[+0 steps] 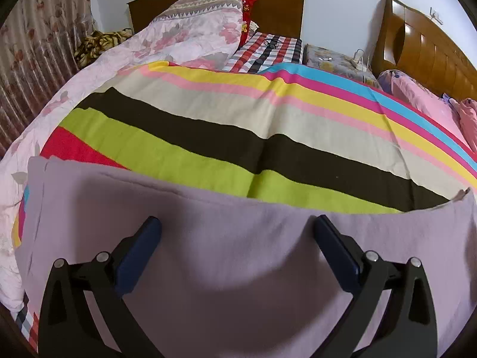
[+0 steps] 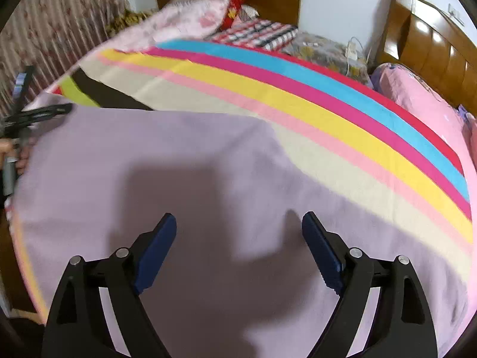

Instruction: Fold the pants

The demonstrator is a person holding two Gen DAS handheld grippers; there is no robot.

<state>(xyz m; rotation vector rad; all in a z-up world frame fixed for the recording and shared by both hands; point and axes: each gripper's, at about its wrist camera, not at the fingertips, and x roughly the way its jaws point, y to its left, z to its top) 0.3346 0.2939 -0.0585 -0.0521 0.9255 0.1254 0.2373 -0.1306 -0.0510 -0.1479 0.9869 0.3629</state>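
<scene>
The lilac pants [image 1: 232, 256] lie spread flat on the striped bedspread [image 1: 208, 125] at the near edge of the bed. They also fill the near part of the right wrist view [image 2: 149, 164]. My left gripper [image 1: 237, 223] is open, just above the pants, holding nothing. My right gripper [image 2: 238, 219] is open above the pants, empty, casting a shadow on them. The left gripper shows at the far left of the right wrist view [image 2: 38, 113], at the pants' left end.
A pink floral quilt [image 1: 184, 35] and pillows are piled at the head of the bed by the wooden headboard [image 1: 277, 9]. Glasses [image 1: 272, 42] lie on a checked cloth. A second bed with pink bedding [image 2: 417, 104] is at the right. A curtain [image 1: 35, 53] hangs on the left.
</scene>
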